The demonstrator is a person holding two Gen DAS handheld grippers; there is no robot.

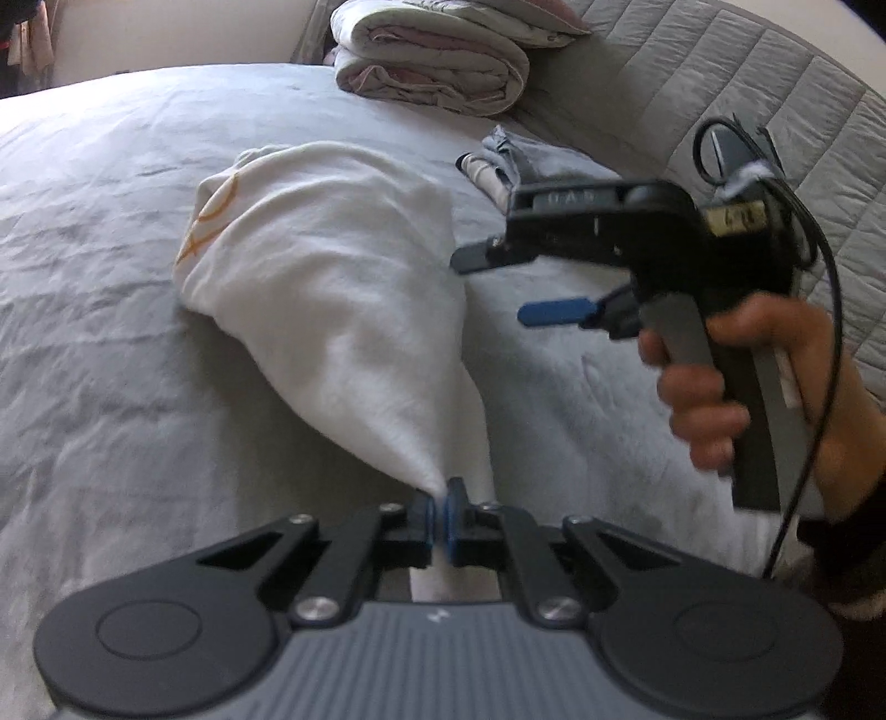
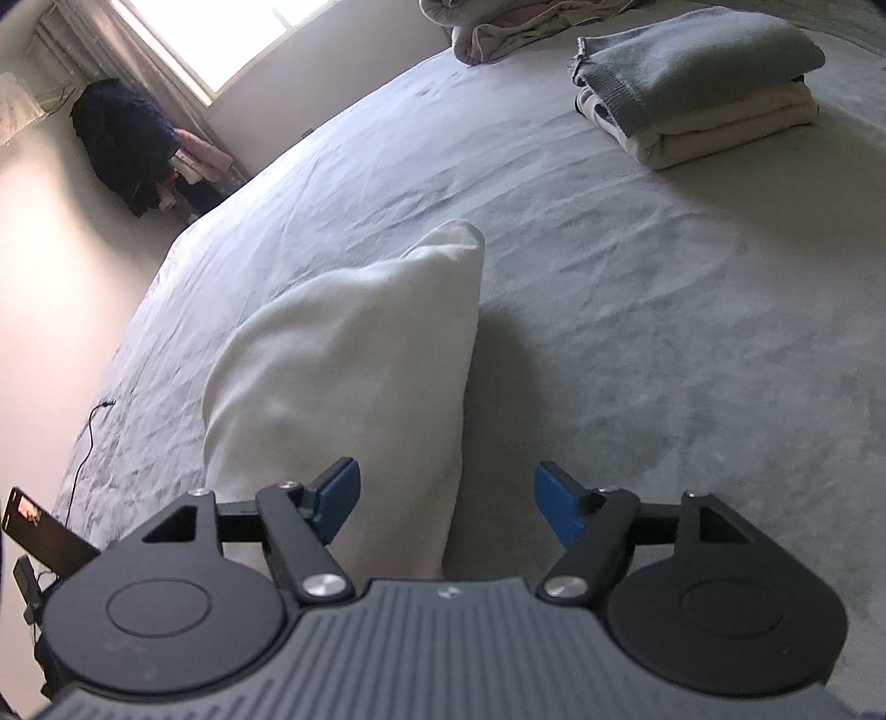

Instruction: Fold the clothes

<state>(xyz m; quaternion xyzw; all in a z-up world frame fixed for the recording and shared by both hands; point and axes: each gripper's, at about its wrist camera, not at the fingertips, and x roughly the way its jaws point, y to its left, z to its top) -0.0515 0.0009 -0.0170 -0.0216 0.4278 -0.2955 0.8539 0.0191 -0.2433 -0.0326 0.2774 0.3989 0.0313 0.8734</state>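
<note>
Left gripper: we see our left gripper nearest the camera, its blue pads pressed together on a pinched corner of the white garment.
Right gripper: our right gripper has its jaws spread wide with nothing between them; in the left view it hangs at the right, above the bed, in the person's bare hand, a black cable looping off its back.
White garment: the white T-shirt rises from the pinch as a soft cone, then widens and lies on the bed toward the far left; we make out an orange line print on its far end. From the right wrist it looks like a plump, smooth fold, just ahead of the open jaws.
Bed surface: a pale grey sheet, matte and finely wrinkled, fills most of both views.
Folded stack: far right, we see a grey knit piece on cream ones, squared off.
Duvet: a rolled quilt, grey with pink lining, lies at the far edge.
Headboard: quilted grey panels curve along the far right.
Room: a bright window with curtains, pale walls, dark clothes hanging in the far left corner.
</note>
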